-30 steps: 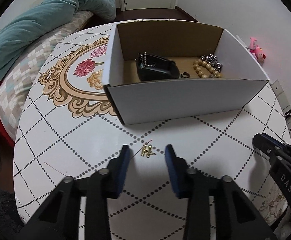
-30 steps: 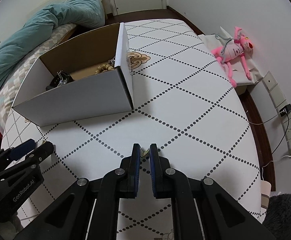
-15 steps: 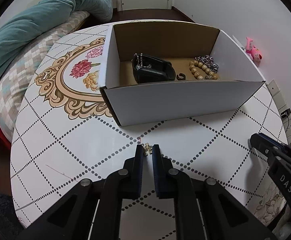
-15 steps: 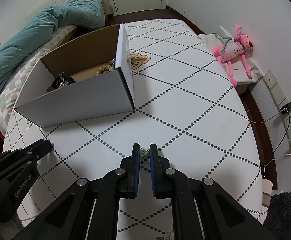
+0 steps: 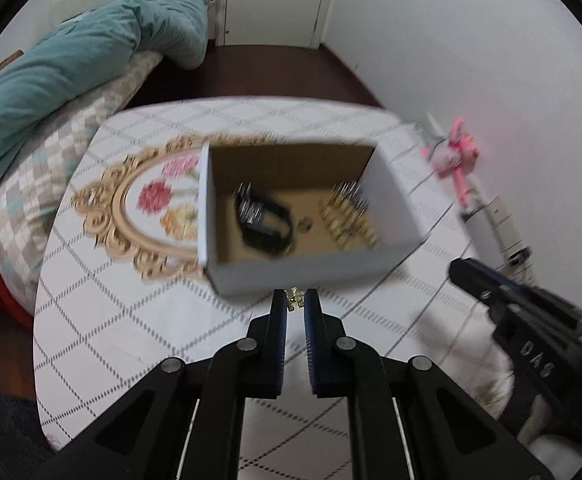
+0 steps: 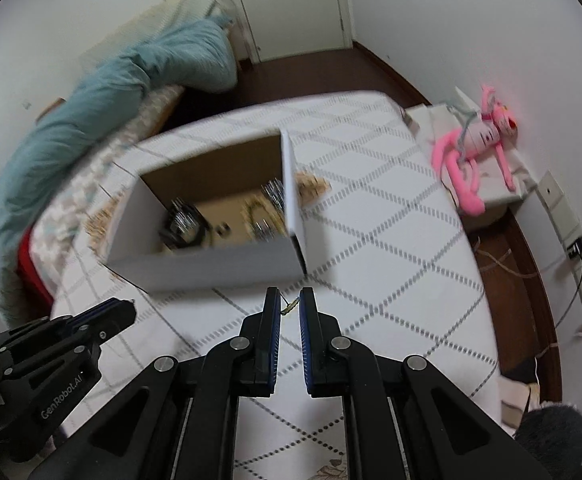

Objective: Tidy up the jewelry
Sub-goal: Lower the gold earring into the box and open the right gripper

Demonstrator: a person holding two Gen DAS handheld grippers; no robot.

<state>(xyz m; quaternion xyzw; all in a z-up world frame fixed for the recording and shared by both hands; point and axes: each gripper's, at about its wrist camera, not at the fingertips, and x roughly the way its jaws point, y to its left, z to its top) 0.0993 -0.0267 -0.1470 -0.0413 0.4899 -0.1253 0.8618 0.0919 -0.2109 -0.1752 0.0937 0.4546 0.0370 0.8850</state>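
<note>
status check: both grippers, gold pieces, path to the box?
Left gripper shut on gold earring. Right gripper shut on gold piece. Both lifted near the box front wall; nothing between.

My left tongs (image 5: 295, 303) point forward and downward, their two blue-lined fingers (image 5: 278, 312) drawn close with only a narrow gap, pinching a small gold piece at the tips. My right tongs (image 6: 289, 304) sit level beside them, fingers (image 6: 306, 312) likewise nearly together, a thin gold piece caught between the pads. Each pair shows in the other's view, out to the side, both raised above the desk.
</note>
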